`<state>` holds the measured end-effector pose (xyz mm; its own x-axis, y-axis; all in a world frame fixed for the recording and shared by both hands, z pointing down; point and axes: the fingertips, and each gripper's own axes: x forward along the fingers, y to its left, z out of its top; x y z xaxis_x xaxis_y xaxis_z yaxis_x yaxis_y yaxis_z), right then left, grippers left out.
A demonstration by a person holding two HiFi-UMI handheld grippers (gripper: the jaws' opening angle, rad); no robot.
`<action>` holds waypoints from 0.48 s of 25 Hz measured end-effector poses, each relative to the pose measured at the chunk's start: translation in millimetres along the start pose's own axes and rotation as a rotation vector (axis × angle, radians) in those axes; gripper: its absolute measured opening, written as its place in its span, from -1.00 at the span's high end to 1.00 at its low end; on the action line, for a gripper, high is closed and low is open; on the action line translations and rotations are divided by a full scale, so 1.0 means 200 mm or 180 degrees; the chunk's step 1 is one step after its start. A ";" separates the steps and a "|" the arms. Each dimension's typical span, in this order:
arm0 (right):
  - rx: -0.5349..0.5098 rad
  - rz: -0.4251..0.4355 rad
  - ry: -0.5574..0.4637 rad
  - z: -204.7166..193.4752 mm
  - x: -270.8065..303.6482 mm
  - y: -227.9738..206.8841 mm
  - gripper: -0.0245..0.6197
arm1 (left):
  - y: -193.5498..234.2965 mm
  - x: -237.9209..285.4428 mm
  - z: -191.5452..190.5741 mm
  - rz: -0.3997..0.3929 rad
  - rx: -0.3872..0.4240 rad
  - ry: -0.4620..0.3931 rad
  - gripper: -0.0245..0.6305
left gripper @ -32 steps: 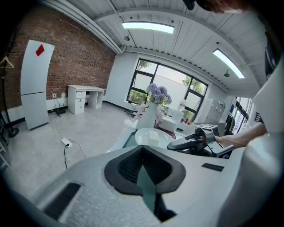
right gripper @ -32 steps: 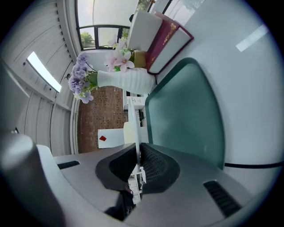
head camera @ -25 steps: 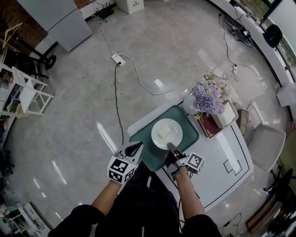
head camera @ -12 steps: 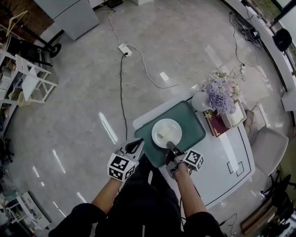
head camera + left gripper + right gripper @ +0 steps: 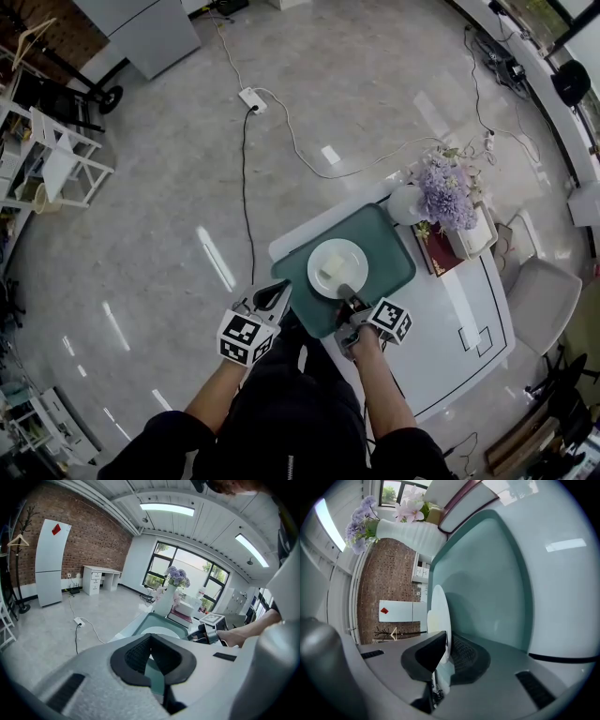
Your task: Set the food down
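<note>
Plate (image 5: 337, 267) w/ food (image 5: 330, 269) hardly moved in last sec, at tray (image 5: 392, 251) by bench's near-left corner. Right gripper (image 5: 346, 293) stayed clamped on rim, left gripper (image 5: 273, 298) closed, empty. Release prob. next.

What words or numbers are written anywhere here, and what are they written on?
No words or numbers can be read anywhere.
Black-and-white square marker cubes: patterns only, no letters.
Red diamond sticker on the tall white cabinet: any print is too small to read.
Dark red book beside the white vase: cover too small to read.
White round plate: no print.
</note>
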<state>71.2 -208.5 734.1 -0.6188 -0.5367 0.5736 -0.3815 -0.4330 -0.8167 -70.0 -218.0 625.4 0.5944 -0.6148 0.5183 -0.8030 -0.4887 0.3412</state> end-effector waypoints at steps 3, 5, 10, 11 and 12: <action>-0.0079 -0.0037 -0.0046 0.01 -0.01 0.01 0.85 | -0.01 0.00 0.00 -0.0010 0.0008 -0.0006 0.91; -0.0131 -0.0061 -0.0073 0.02 -0.01 0.01 0.85 | -0.01 -0.01 0.01 -0.0018 0.0016 -0.0005 0.91; -0.0258 -0.0120 -0.0139 0.05 -0.03 0.02 0.80 | -0.02 0.01 0.00 -0.0040 0.0019 -0.0011 0.91; -0.0297 -0.0140 -0.0149 0.06 -0.03 0.03 0.76 | -0.02 0.01 0.01 -0.0049 0.0019 -0.0014 0.91; -0.0337 -0.0163 -0.0154 0.06 -0.03 0.03 0.71 | -0.02 0.01 0.01 -0.0057 0.0020 -0.0014 0.91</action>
<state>81.8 -216.8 726.2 -0.5637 -0.5514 0.6150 -0.4836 -0.3833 -0.7869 -64.4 -218.9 623.8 0.6090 -0.6086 0.5086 -0.7918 -0.5036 0.3456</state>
